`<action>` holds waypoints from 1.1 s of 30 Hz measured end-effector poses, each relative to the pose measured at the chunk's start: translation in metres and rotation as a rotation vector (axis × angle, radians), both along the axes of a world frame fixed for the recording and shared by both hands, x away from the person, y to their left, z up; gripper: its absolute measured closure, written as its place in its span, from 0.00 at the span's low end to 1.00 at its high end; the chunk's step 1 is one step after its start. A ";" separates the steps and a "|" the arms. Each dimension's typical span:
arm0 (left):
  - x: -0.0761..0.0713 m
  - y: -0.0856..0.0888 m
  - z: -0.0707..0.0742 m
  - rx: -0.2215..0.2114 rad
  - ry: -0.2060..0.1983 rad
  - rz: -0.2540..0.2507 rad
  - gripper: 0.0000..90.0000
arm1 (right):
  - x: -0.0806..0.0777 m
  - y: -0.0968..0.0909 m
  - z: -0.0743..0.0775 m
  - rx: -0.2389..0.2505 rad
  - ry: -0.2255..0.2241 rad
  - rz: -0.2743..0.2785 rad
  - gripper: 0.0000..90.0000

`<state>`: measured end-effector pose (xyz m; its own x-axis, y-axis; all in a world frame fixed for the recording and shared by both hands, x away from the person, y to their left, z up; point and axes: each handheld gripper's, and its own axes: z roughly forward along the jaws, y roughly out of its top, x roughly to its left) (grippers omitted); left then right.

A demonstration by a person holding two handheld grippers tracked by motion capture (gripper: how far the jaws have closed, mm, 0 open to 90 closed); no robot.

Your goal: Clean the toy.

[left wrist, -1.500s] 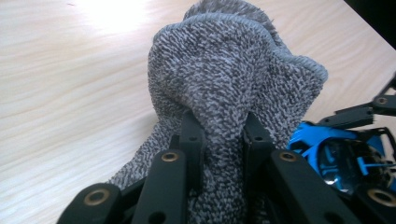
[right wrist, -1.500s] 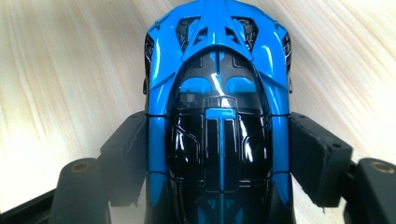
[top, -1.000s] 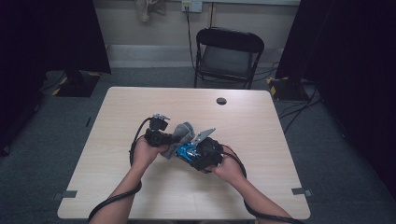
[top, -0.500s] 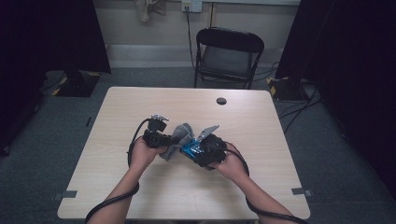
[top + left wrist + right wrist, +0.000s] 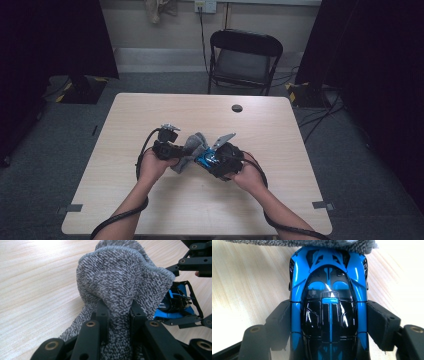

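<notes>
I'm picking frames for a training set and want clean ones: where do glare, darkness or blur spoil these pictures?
High view: dim, room edges nearly black, table evenly lit. Left gripper view: grey sock sharp, tabletop washed out at top. Right gripper view: white glints on the blue toy car, table overexposed at right, sock edge at top soft.

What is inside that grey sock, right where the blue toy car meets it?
The grey sock drapes over one end of the blue toy car, hiding that tip. Its opening faces away, so the inside stays unseen. The left gripper pinches the sock; the right gripper clamps the car's sides.
</notes>
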<state>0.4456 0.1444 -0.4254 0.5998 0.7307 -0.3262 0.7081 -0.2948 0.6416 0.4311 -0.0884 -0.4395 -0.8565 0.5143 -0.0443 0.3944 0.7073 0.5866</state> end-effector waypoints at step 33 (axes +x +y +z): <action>-0.027 0.015 -0.011 -0.004 0.022 -0.038 0.83 | 0.027 -0.023 0.001 0.014 0.029 -0.108 0.32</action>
